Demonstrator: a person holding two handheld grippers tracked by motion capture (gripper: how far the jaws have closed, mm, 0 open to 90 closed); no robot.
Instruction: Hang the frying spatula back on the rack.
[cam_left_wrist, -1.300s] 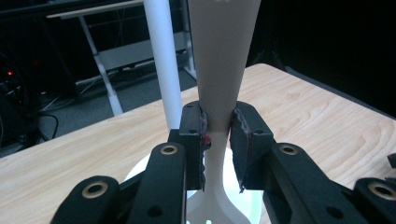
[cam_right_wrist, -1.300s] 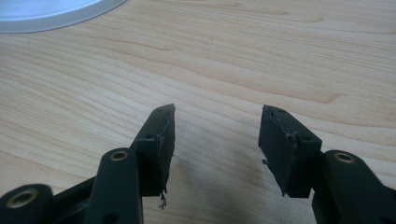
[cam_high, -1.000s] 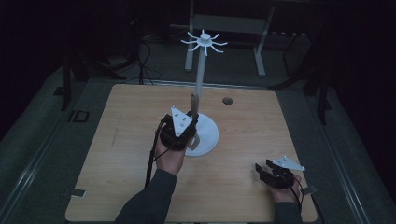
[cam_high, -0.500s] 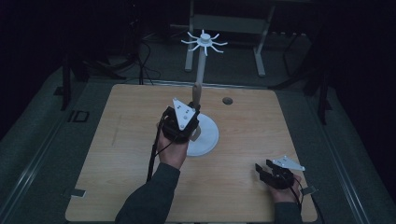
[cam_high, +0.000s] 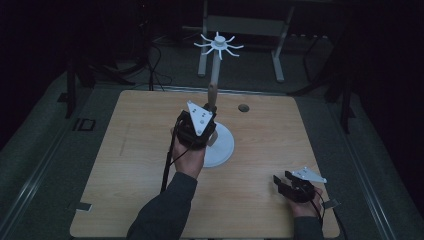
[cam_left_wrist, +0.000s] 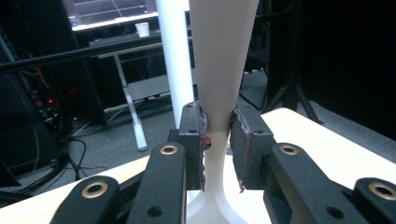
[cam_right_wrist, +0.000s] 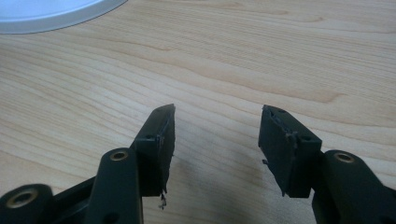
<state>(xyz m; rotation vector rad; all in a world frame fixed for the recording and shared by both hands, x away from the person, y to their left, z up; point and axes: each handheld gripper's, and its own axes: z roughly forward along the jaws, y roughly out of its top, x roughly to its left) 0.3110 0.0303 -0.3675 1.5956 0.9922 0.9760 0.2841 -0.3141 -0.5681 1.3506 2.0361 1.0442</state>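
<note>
The stand (cam_high: 218, 142) has its tapered post pinched by the left gripper (cam_left_wrist: 219, 133); a sideways pull could tip it on the counter (cam_high: 130, 165). The right gripper (cam_right_wrist: 215, 140) rests spread, unable to steady the base.

Dim lab: metal stands (cam_high: 280, 40), floor cables (cam_high: 150, 65), wooden table (cam_high: 125, 150).

The right hand-held gripper (cam_right_wrist: 215, 149) hangs spread over bare wooden table (cam_right_wrist: 243, 65) (white base (cam_right_wrist: 51, 14) top left).
</note>
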